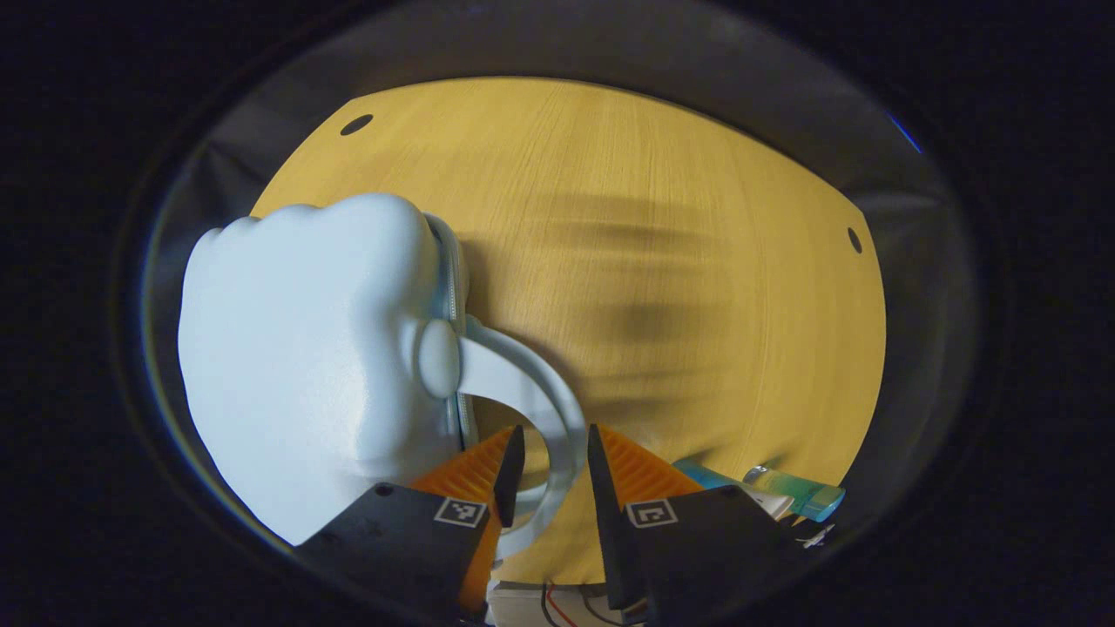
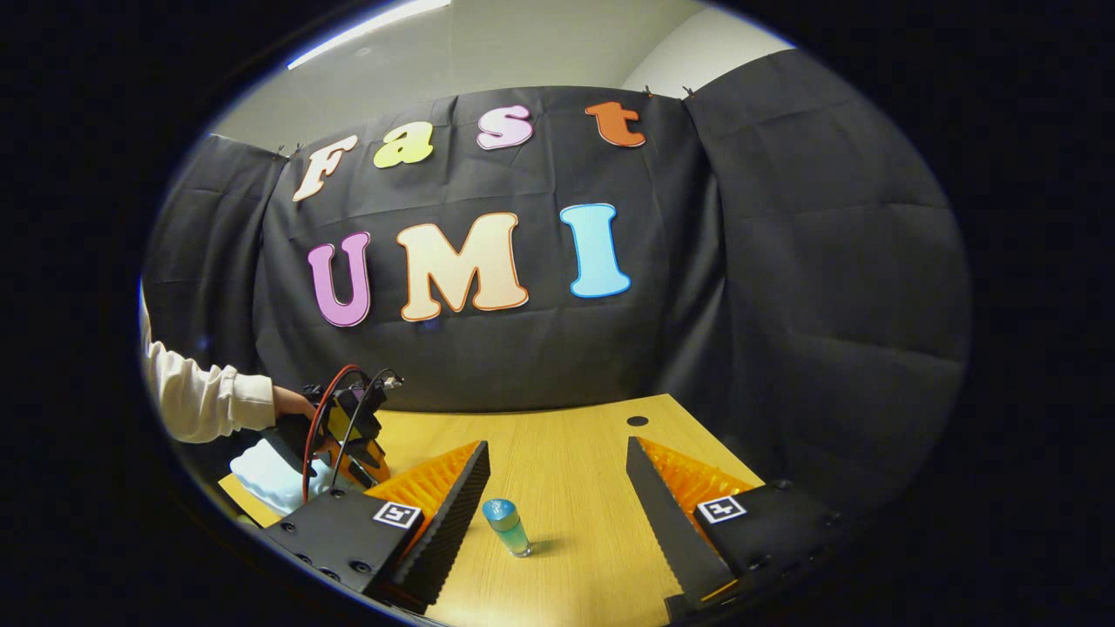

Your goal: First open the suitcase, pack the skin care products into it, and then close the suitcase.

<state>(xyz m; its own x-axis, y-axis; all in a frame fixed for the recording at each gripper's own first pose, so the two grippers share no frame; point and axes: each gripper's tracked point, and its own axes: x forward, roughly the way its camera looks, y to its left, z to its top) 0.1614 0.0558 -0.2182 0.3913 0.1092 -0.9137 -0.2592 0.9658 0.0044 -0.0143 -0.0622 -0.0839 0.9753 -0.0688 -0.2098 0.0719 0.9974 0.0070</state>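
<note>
In the left gripper view, the left hand-held gripper [image 1: 549,470] is seen at six o'clock with its two fingers narrowly parted. The curved white plastic carrying handle [image 1: 557,409] of the suitcase passes between them. Whether both fingers press on the handle cannot be told; a small gap seems to remain on each side. Just beyond, from seven to ten o'clock, lies the pale, glossy, rounded hard-shell suitcase [image 1: 305,366], resting on the yellow wood-grain surface [image 1: 662,226] with its zip seam facing the gripper. At four o'clock, beside the right finger, two teal-and-white skin care tubes [image 1: 784,495] lie on the surface.

The first step is judged to be in hand: the suitcase appears shut, and nothing is packed. The next move likely calls for the fingers to be closed on the handle, or shifted to the seam, so the lid can be lifted while the shell is kept from sliding.

In the right gripper view, the right hand-held gripper [image 2: 557,514] is held wide open at six o'clock, with nothing between its fingers. Just ahead of them a small blue-capped clear bottle [image 2: 508,526] stands upright on the surface, apart from both fingers. Farther off at eight o'clock, the left hand-held gripper is shown from outside, trailing red and black cables, held by a hand in a cream sleeve [image 2: 205,401] over a corner of the white suitcase. This view adds the bottle and the black cloth wall [image 2: 784,287]; the left gripper view adds the handle and the tubes.
</note>
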